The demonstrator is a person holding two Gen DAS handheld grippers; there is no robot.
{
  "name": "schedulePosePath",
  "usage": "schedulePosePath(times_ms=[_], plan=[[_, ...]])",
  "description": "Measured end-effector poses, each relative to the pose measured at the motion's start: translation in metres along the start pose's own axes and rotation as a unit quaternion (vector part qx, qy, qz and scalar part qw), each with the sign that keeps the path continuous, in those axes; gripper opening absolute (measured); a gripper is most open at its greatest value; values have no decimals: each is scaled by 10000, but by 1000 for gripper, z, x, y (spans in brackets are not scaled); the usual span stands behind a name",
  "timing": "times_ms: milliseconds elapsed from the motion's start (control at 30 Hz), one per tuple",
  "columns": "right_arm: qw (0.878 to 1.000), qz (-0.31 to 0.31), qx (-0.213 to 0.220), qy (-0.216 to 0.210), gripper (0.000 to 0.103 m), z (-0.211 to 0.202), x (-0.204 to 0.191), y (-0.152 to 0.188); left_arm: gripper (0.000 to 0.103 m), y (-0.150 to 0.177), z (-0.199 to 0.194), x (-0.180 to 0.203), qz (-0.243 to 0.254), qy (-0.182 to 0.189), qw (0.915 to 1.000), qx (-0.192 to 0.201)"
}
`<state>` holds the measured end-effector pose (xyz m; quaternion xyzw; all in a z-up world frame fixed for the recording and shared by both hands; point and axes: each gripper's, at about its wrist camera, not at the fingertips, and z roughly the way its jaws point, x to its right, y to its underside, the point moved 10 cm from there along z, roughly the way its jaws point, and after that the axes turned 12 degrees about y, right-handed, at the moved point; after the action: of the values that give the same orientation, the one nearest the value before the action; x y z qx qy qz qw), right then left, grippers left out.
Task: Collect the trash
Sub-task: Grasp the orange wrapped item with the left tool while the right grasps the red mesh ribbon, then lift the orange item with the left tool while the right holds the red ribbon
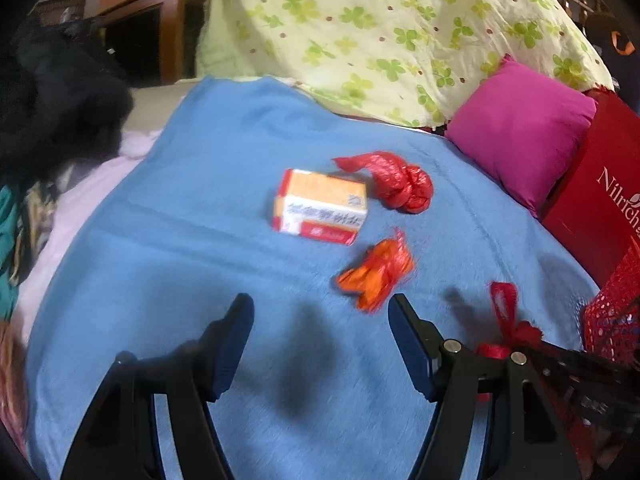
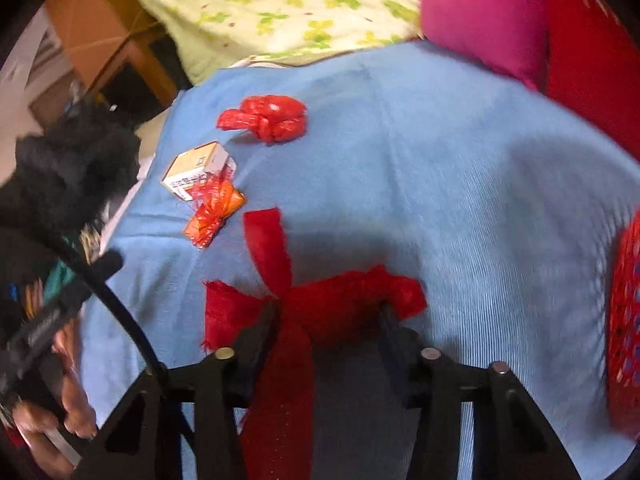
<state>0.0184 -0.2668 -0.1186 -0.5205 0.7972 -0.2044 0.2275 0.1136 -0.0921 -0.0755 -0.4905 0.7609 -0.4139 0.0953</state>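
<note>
The left gripper [image 1: 320,336] points downward with jaws apart and nothing between them. The right gripper [image 2: 326,312] (also angled down) has its jaws closed on a red ribbon bow [image 2: 320,300].

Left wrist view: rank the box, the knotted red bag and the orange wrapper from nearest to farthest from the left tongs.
1. Orange wrapper, just ahead of the right finger.
2. Box, farther back, centre.
3. Knotted red bag, right of the box, slightly beyond.

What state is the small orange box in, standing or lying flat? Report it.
Lying flat: the orange box rests on a broad face on the blue blanket.
</note>
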Motion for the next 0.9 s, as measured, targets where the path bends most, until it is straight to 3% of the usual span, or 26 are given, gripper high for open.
schedulePosePath(times_ms=[100,267,400,467,500,533,700,900], plan=[[9998,101,160,-21,42,-7,2,-7,70,-6,26,9,-61,146,9999,-66],[9966,220,705,374,35,-31,16,-27,70,-8,58,17,-311,361,9985,-267],[9928,176,1038,579,35,-45,23,-35,70,-9,74,15,-573,482,9967,-323],[9930,182,1018,568,35,-45,24,-35,58,-6,81,16,-638,508,9959,-392],[9936,191,973,547,35,-43,24,-35,46,-4,85,18,-625,529,9955,-479],[9940,213,937,524,35,-43,25,-34,44,-2,87,20,-578,523,9956,-521],[9932,222,1028,508,35,-48,26,-34,36,-5,76,30,-336,510,9972,-423],[9898,320,1313,440,35,-65,27,-37,36,-6,41,38,-287,520,9981,-139]])
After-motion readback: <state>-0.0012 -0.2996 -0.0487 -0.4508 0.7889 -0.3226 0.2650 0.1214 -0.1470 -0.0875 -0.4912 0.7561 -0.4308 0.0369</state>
